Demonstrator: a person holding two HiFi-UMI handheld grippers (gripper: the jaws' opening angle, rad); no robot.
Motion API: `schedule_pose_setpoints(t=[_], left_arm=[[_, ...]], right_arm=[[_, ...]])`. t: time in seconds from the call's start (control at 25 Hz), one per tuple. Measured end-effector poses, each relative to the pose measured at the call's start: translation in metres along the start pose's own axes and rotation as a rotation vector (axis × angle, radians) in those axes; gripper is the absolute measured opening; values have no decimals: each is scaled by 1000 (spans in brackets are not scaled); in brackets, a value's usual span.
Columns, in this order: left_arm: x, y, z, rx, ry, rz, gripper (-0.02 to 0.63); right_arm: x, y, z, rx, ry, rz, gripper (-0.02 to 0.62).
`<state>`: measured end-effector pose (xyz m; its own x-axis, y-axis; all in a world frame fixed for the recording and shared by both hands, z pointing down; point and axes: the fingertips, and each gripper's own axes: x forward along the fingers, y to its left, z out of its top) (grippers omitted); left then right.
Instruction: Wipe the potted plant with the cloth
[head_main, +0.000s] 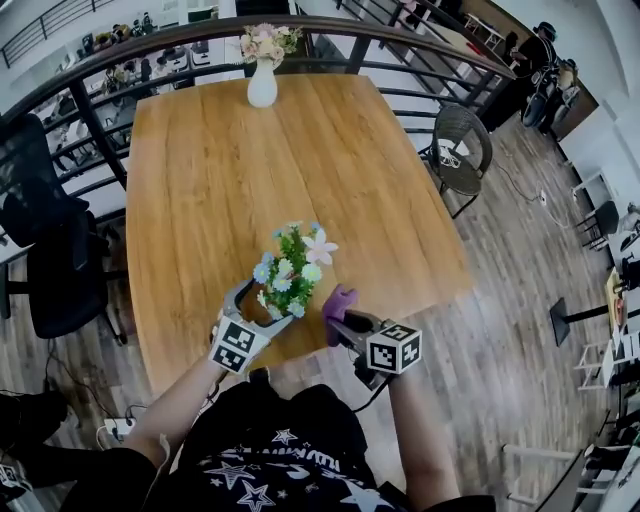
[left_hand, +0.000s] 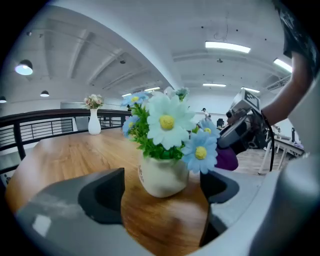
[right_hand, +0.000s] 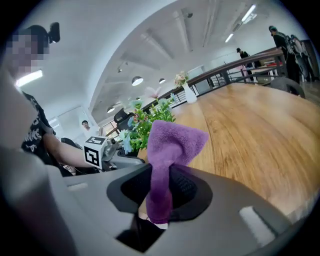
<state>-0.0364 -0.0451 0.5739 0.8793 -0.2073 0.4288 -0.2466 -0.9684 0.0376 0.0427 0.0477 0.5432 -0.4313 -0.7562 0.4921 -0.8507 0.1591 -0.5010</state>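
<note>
Right gripper (right_hand: 160, 187) clamped on purple cloth (right_hand: 172, 142), which sticks up bunched from the jaws, just off the table's near edge; left gripper (head_main: 255, 303) jaws wide apart, white pot (left_hand: 162, 177) standing between them, pads off it; pot holds blue and white daisies (head_main: 290, 270) with green leaves, near the near edge of the table (head_main: 230, 170); far edge: white vase (head_main: 262, 85) holding pale flowers.

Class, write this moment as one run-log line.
left gripper: open, potted plant between jaws, pads clear of it | right gripper: shut on purple cloth | potted plant: upright on wooden table
</note>
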Motion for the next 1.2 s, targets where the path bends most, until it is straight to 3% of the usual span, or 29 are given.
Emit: schedule_pose_setpoints(t=[0.4, 0.76, 0.96, 1.2], left_arm=[[-60, 8, 29, -82, -77, 217, 476], [-111, -48, 53, -87, -176, 260, 470], [-145, -95, 51, -87, -197, 260, 319], [-196, -125, 36, -84, -201, 314, 160]], right_arm=[[-43, 20, 40, -282, -150, -217, 97], [-88, 88, 21, -495, -257, -272, 97], [-115, 113, -5, -529, -293, -283, 97], [-130, 132, -34, -456, -338, -281, 95]])
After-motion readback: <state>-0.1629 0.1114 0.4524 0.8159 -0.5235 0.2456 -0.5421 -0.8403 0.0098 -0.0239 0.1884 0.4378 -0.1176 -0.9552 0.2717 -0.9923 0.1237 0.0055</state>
